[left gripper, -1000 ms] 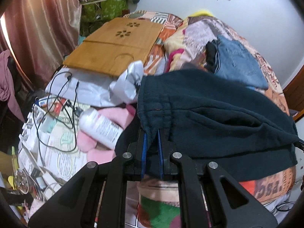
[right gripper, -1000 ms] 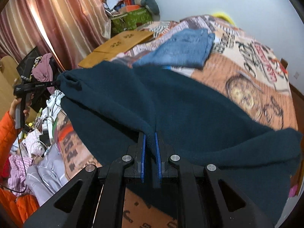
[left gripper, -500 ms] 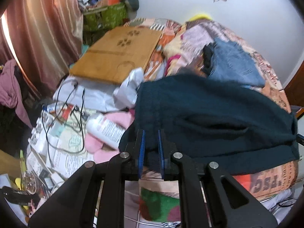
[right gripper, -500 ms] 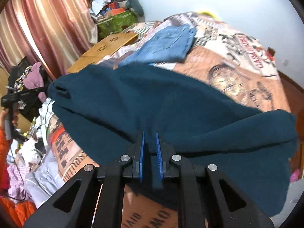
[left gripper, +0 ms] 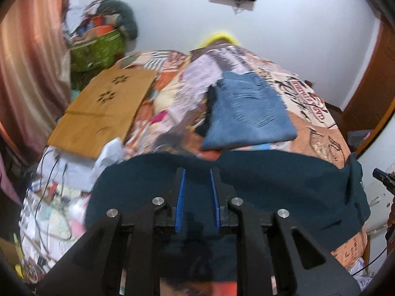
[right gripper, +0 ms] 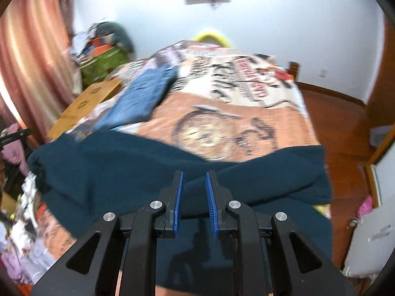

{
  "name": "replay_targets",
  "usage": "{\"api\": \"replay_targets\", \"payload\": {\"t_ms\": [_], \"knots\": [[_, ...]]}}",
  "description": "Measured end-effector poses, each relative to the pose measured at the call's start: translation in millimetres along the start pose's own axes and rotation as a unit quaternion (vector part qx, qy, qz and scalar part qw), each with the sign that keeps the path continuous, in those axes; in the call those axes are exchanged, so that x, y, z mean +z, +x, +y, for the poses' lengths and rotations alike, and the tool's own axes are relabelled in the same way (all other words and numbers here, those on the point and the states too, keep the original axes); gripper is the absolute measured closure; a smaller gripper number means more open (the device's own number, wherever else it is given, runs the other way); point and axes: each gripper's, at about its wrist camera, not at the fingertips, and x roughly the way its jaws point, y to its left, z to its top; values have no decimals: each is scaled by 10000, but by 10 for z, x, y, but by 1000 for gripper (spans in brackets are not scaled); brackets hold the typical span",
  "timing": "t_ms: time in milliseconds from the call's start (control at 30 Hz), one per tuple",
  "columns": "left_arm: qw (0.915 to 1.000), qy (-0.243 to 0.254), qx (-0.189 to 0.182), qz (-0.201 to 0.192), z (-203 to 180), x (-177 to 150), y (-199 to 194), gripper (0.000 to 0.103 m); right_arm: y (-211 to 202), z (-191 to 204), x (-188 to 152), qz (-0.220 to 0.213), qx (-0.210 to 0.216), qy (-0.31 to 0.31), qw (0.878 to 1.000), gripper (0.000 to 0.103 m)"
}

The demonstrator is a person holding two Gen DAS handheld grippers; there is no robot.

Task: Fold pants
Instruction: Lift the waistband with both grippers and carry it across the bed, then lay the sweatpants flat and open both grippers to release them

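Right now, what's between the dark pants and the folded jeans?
Only patterned bedspread separates the dark pants from the folded jeans, in the right wrist view.

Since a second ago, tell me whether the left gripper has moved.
Yes. The left gripper has opened, let go of the dark teal pants and tilted upward: the wooden board sits lower in its view, and more wall shows.

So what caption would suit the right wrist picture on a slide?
Open right gripper above dark teal pants spread across the patterned bedspread, folded jeans behind.
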Motion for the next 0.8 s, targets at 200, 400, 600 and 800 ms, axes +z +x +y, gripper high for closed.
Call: {"api": "replay_targets", "payload": {"t_ms": [200, 400, 600, 800], "knots": [[9991, 248, -335, -7, -504, 305, 311, 80, 41, -559, 92, -65, -469, 559, 9973, 86], [9974, 470, -532, 81, -929, 494, 666, 73, 205, -1000, 176, 26, -906, 845, 9923, 72], [9959, 642, -590, 250, -1235, 590, 1062, 69, 536, -1388, 251, 176, -1215, 1095, 9864, 60], [9945, 703, -587, 499, -1348, 561, 1396, 67, 915, -1737, 290, 411, -1421, 1365, 9795, 60]]}}
